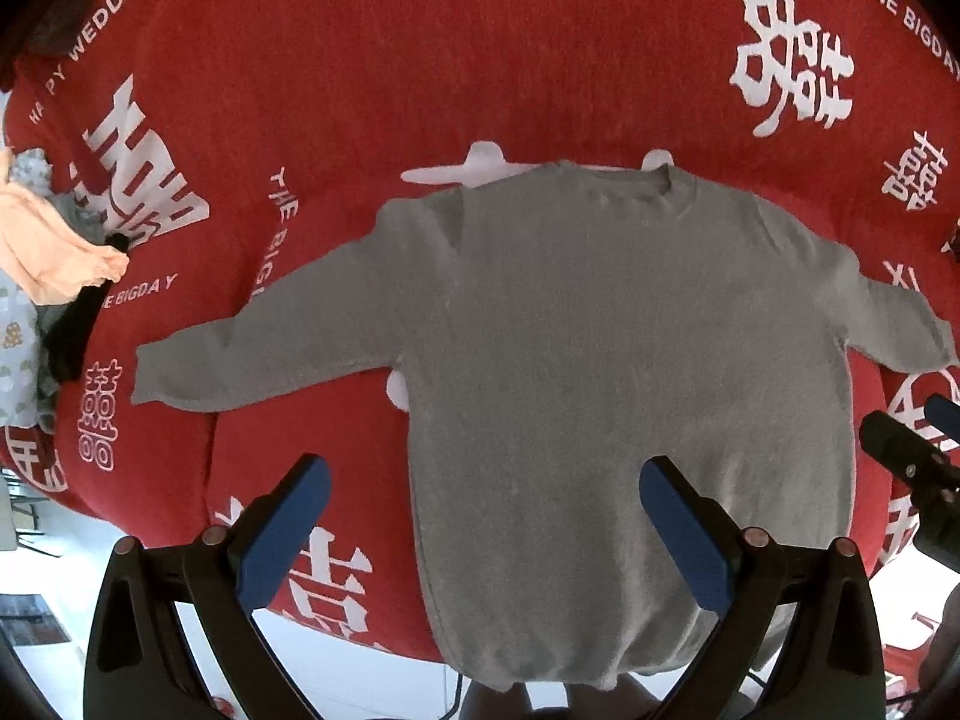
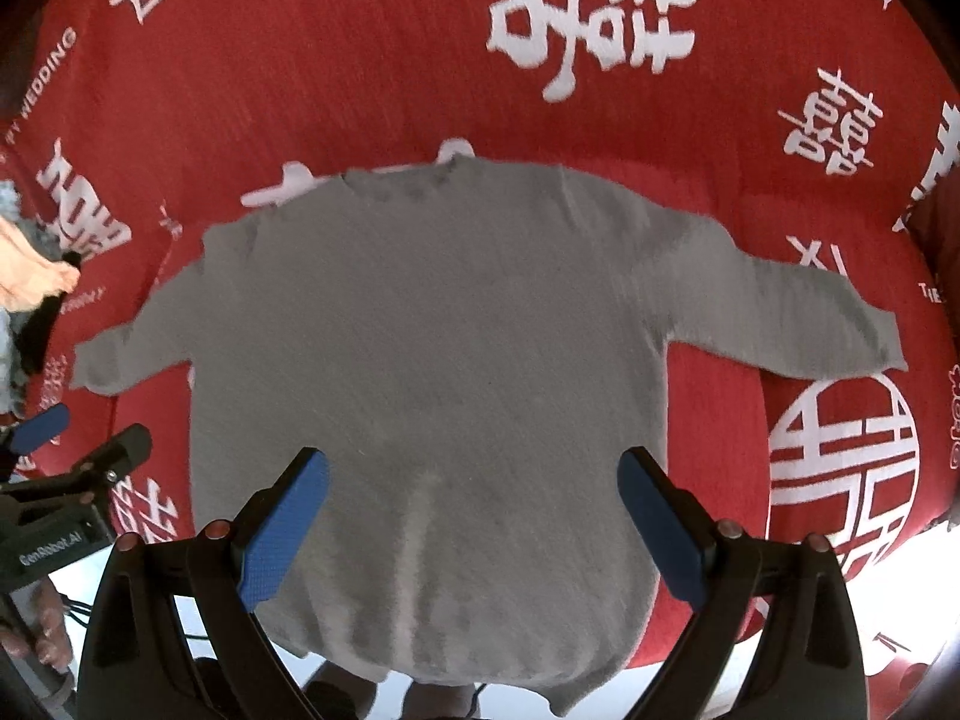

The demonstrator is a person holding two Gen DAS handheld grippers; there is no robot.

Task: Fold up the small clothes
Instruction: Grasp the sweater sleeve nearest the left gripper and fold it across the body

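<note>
A small grey long-sleeved sweater [image 1: 600, 348] lies flat on a red cloth, neck away from me, both sleeves spread out; its hem hangs over the near edge. It also fills the right wrist view [image 2: 432, 360]. My left gripper [image 1: 486, 480] is open and empty above the sweater's lower left edge. My right gripper [image 2: 474, 474] is open and empty above the lower middle of the body. Each gripper shows at the edge of the other's view: the right one [image 1: 912, 450] and the left one [image 2: 84, 438].
The red cloth [image 1: 420, 60] with white characters covers the whole surface. A pile of other clothes, peach [image 1: 54, 246], black and pale printed, lies at the far left. The surface's near edge drops to a white floor [image 1: 54, 570].
</note>
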